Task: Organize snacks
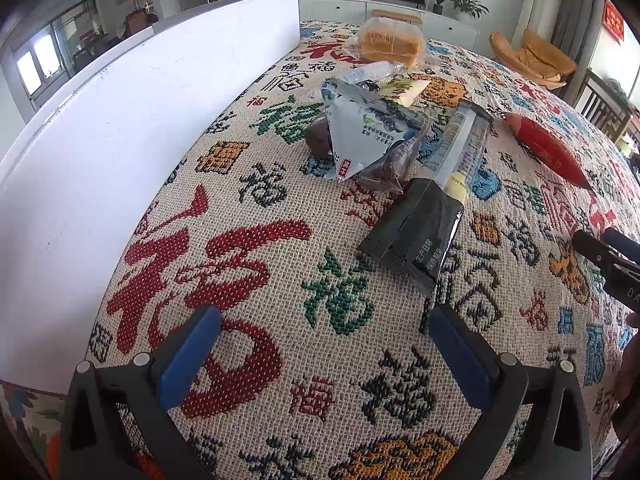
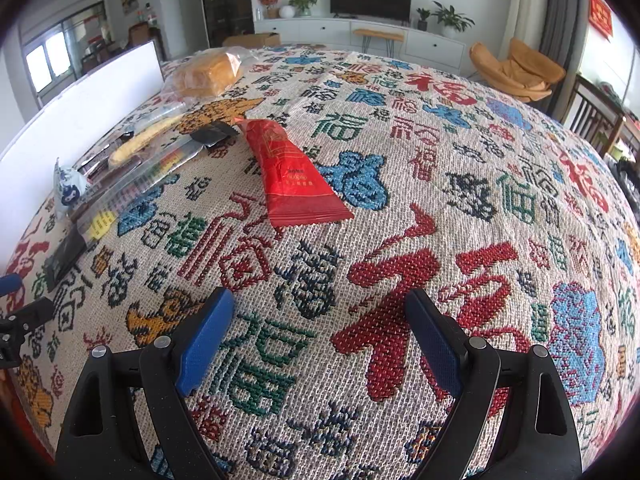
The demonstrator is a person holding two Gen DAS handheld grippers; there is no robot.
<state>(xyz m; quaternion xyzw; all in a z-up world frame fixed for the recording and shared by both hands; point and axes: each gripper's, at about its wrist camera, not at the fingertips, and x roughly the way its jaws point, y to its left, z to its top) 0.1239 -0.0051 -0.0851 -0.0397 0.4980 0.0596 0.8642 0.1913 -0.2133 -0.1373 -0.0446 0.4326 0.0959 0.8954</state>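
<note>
Snacks lie on a patterned tablecloth (image 1: 280, 264). In the left wrist view a long black-ended packet (image 1: 424, 224) lies just ahead of my open, empty left gripper (image 1: 324, 320), with a blue-and-white triangular pack (image 1: 360, 132), a bagged loaf of bread (image 1: 388, 42) and a red packet (image 1: 548, 148) beyond. My right gripper (image 2: 320, 316) is open and empty over bare cloth. The red packet (image 2: 292, 176) lies ahead of it, slightly left. The long packet (image 2: 132, 188), the triangular pack (image 2: 68, 188) and the bread (image 2: 208, 72) lie at far left.
A white board (image 1: 132, 136) stands upright along the table's left side; it also shows in the right wrist view (image 2: 80, 112). The right gripper's tip (image 1: 608, 256) shows at the right edge of the left wrist view. Chairs and a TV cabinet stand beyond the table.
</note>
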